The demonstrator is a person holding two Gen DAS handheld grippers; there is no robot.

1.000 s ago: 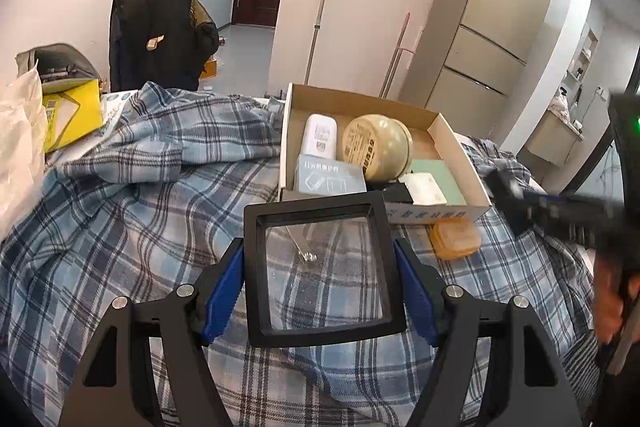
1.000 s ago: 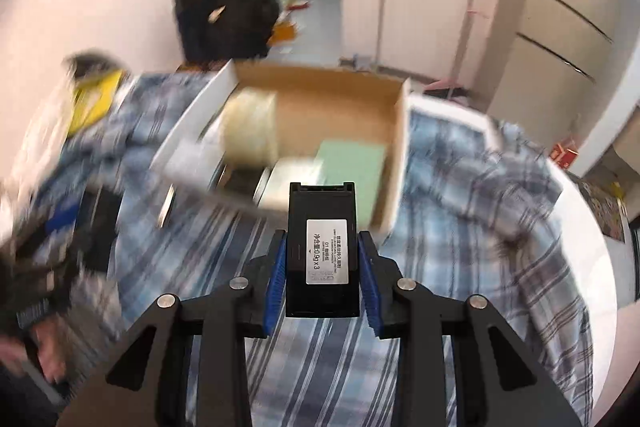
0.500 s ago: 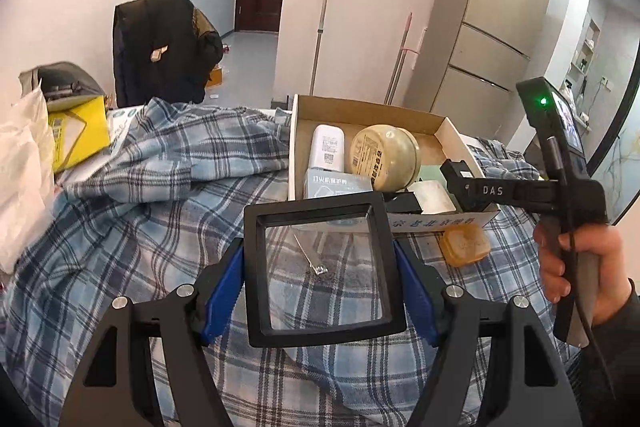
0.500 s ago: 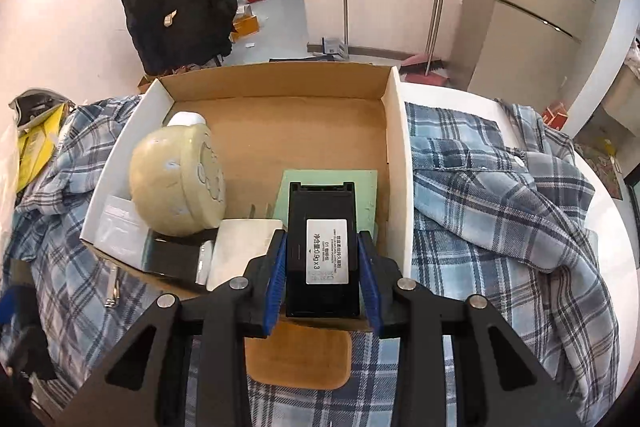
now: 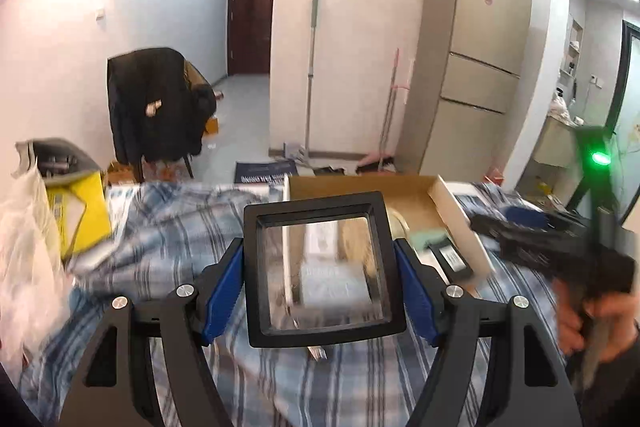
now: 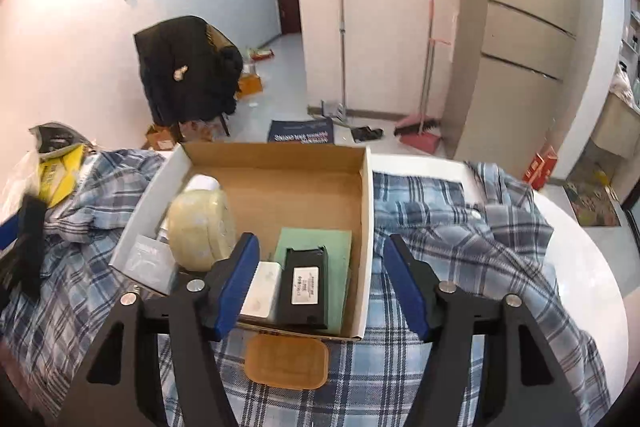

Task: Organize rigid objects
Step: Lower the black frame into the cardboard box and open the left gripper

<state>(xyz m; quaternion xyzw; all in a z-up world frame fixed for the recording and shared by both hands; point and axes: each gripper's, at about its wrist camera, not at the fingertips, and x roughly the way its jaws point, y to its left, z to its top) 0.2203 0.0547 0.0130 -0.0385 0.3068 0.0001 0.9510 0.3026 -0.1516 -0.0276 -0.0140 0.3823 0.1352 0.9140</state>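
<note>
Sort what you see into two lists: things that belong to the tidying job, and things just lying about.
Job:
cardboard box
black labelled case in the box
black-framed clear case in the left claw
right claw, open
orange lid

Lying about:
plaid shirt
broom
fridge
chair with the black jacket

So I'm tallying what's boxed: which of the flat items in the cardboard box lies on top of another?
The black case with a white label: it rests on the green card, beside the white box.

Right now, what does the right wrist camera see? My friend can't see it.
The open right tool hovers over a cardboard box, its jaws just opened, with a black case lying inside on a green card. A checked cloth lies underneath.
</note>
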